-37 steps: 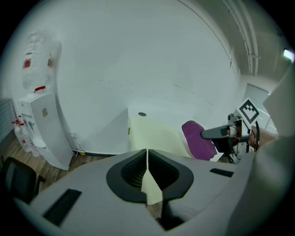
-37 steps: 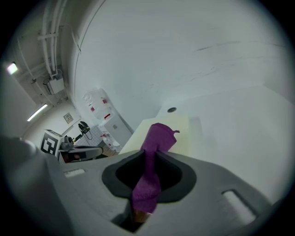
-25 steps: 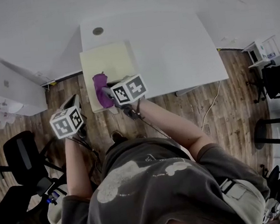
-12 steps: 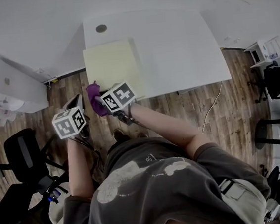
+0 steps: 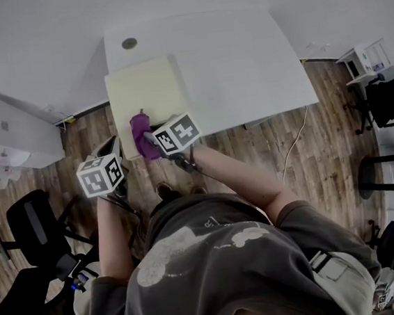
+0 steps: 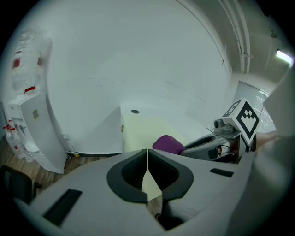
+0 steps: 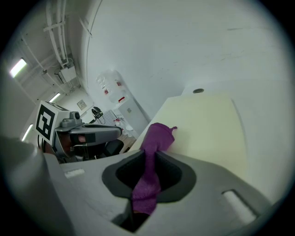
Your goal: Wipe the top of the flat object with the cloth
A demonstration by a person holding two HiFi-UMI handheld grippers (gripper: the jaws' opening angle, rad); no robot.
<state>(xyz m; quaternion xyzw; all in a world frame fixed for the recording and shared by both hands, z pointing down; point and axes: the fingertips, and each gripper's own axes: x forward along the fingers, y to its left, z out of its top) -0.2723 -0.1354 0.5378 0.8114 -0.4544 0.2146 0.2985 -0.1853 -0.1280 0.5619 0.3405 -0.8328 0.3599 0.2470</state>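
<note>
Back onto the board (image 5: pixel 141 89) has come the cloth (image 5: pixel 142 134): half a second ago it hung off the near edge over the floor, and a second ago it lay on the board about where it lies now, so this looks like a stroke toward the person and back. The board itself has not shifted on the counter (image 5: pixel 243 64).

The right claw (image 5: pixel 152 140) pinches the purple cloth. In the right gripper view the cloth (image 7: pixel 156 138) runs up between the two jaws of the claw (image 7: pixel 150 161), and its free bunch rests on the near left part of the pale yellow board (image 7: pixel 207 124).

The left claw (image 5: pixel 112 147) hovers just beside the board's near left corner. In the left gripper view its jaws (image 6: pixel 147 163) are pressed together. A pale sliver shows low in the gap. Whether that is a nip of the board or only the board seen through, I cannot tell.

Wiping is under way, I judge, and not finished. The cloth sits on the near left strip only. The far half, up toward the round hole in the counter, and the right side have no cloth on them now. No dirt or streak shows on the board, so how much is already clean cannot be read from here.
</note>
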